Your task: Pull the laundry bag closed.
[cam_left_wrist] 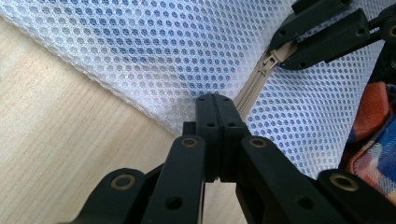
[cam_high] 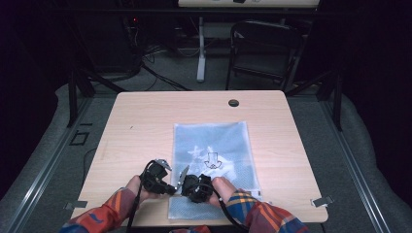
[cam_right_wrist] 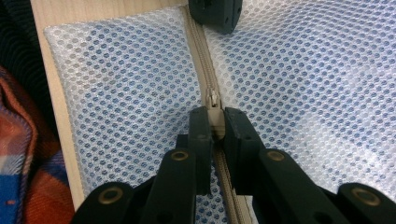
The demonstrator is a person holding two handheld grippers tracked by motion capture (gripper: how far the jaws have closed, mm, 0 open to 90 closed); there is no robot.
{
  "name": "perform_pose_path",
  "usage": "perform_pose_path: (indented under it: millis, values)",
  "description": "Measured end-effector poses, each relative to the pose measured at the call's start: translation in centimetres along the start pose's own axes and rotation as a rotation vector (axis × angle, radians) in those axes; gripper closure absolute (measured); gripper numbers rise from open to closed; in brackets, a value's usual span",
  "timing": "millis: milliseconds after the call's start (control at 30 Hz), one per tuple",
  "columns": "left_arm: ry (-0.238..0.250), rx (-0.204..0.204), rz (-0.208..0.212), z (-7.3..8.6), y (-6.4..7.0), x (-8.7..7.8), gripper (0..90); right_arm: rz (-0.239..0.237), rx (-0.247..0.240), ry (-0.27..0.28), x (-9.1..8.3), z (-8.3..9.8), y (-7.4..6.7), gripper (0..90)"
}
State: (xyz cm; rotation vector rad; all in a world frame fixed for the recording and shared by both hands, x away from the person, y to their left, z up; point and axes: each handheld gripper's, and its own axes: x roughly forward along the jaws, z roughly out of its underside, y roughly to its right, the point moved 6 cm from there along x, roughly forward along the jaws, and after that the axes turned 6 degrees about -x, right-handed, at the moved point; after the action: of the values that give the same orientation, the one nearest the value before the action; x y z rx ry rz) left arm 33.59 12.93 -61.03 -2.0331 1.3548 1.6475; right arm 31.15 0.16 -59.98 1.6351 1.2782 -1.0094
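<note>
At the near edge of the tabletop (cam_high: 145, 111) lies a flat white mesh bag (cam_high: 214, 145), its zip end toward the person, w/ something pale & printed showing through the mesh further up. Both hand-held grippers sit on that near end, close together.

Left first: the left hand-held gripper (cam_high: 167, 167) comes in from the bag's left edge. In the left gripper view its 2 jaws are pressed together, tips (cam_left_wrist: 215, 100) at the mesh right beside the zip (cam_left_wrist: 254, 86). Looks like it's pinching fabric to anchor the bag, but whether any mesh is really caught between the jaws I can't tell.

Then the right hand-held gripper (cam_high: 187, 175), angled in over the bag's near-left corner. In the right gripper view its jaws close on the beige zip pull (cam_right_wrist: 214, 116), slider just ahead of the tips, teeth running on toward the other gripper's tip at the top.

Step in hand, as I judge it: working the zip, 1 gripper bracing & 1 on the pull. Which way it's meant to run I can't say.

Next move calls for a straight draw along the zip line, pull kept clamped, left side holding the mesh taut so the bag doesn't bunch or slide.

Pose: both forearms in plaid sleeves (cam_high: 104, 213) enter from below, hands low, wrists turned inward so the grippers nearly meet.
</note>
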Motion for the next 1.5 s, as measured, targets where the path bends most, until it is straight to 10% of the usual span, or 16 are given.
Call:
perform_pose_path:
  millis: [1500]
  values:
    - [-0.001, -0.003, 0.007, 0.0, -0.1, 0.0, 90.0, -0.005, 0.019, -0.026, -0.7, 1.9, 0.4, 82.1]
